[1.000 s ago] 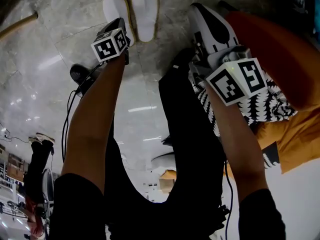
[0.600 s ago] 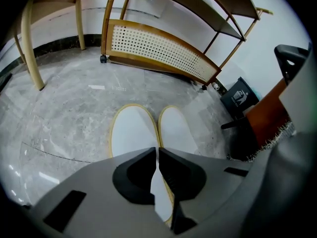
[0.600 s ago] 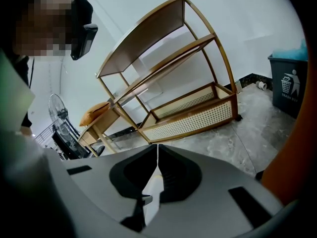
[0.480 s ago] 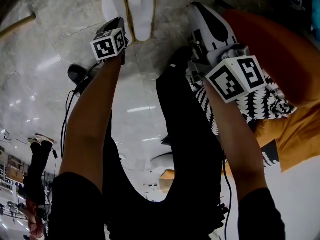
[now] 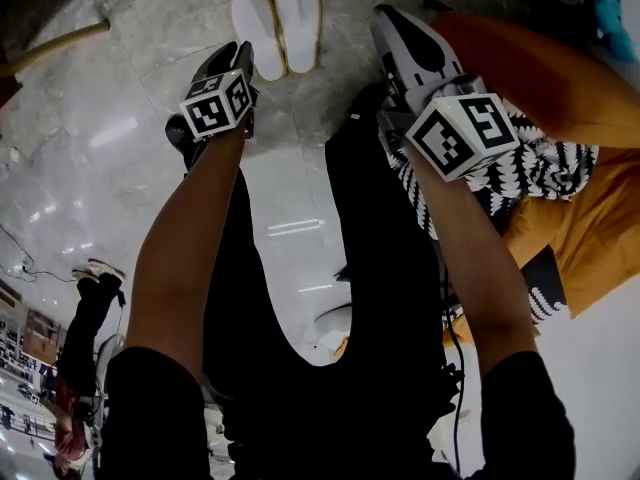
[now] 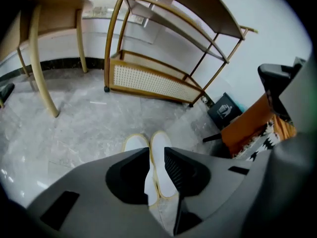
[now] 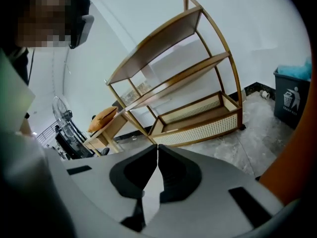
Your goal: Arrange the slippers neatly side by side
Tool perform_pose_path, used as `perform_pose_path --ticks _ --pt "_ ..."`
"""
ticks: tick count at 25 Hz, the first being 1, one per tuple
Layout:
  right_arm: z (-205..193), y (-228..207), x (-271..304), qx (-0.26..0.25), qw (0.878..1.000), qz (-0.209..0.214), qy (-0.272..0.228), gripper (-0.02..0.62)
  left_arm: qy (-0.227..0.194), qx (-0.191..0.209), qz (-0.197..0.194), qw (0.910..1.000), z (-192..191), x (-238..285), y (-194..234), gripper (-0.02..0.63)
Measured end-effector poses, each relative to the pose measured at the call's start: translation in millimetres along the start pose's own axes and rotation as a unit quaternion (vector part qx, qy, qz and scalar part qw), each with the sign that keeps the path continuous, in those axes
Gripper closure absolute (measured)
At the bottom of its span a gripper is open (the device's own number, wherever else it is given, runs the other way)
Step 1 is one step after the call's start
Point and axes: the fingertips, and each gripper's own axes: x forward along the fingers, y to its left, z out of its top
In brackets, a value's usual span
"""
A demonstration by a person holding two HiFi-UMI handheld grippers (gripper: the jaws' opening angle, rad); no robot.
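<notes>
- The left gripper point(image 6: 157, 153) hangs in the lower middle of its own view. Its jaws are opening and they press on nothing; the floor shows through the gap.
- The right gripper point(image 7: 157, 150) has its jaws closed together with nothing between them. In the head view it is at the upper right, over an orange seat point(image 5: 545, 78) with a black-and-white patterned cloth point(image 5: 535, 173).
- Just beyond the left gripper lie two slippers on the grey marble floor point(image 5: 120, 168), at the top middle of the head view. They are white with a pale yellow edge.
- The left slipper point(image 5: 257, 30) and the right slipper point(image 5: 298, 23) lie side by side, touching or nearly so, with their toes pointing the same way.
- In the left gripper view the dark jaws cover the near ends of both slippers.
- Farther back stands one wooden shelf rack point(image 6: 163, 78) with a woven base, and one dark bin point(image 6: 225, 110) to its right.
- A wooden table leg point(image 6: 42, 68) stands at the far left.
</notes>
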Motion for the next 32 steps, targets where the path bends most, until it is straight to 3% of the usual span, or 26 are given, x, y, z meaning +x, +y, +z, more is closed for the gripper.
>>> perform_pose_path --ticks 6,10,13,16,18,20,23,28,32 --pt "86.7 76.6 -56.6 -0.04 0.999 0.002 -0.036 0.56 -0.107 0.015 -0.037 0.9934 117.5 -142.1 -51.1 0.563" --pt "165.9 141.9 -103.3 -0.103 0.992 0.005 -0.074 0.56 -0.196 0.011 -0.082 0.977 210.1 -257.2 -103.7 0.572" --pt "219.9 183.7 -148.2 -0.146 0.984 0.005 -0.103 0.56 -0.259 0.034 -0.12 0.9578 264.5 -347.3 -153.0 0.58" --pt "265.7 218.8 -194.3 -0.134 0.983 -0.008 -0.127 0.56 -0.308 0.068 -0.153 0.9367 305.6 -434.1 -196.0 0.588" --pt "298.2 245.0 -221.8 -0.147 0.979 -0.015 -0.142 0.56 -0.341 0.066 -0.172 0.9218 332.2 -490.0 -215.2 0.588" --pt "330.6 273.7 -248.1 -0.18 0.971 -0.012 -0.159 0.56 -0.375 0.068 -0.188 0.9052 357.2 -543.7 -230.6 0.588" --pt "379.4 318.7 -285.9 -0.232 0.952 0.012 -0.2 0.56 -0.419 0.105 -0.21 0.8771 392.4 -618.6 -255.4 0.589" --pt "433.8 384.5 -345.7 -0.274 0.924 0.046 -0.263 0.56 -0.463 0.195 -0.239 0.8312 415.9 -720.2 -292.7 0.589" --pt "447.9 411.6 -369.0 -0.28 0.914 0.051 -0.29 0.56 -0.493 0.243 -0.222 0.8058 414.0 -771.5 -297.6 0.589"
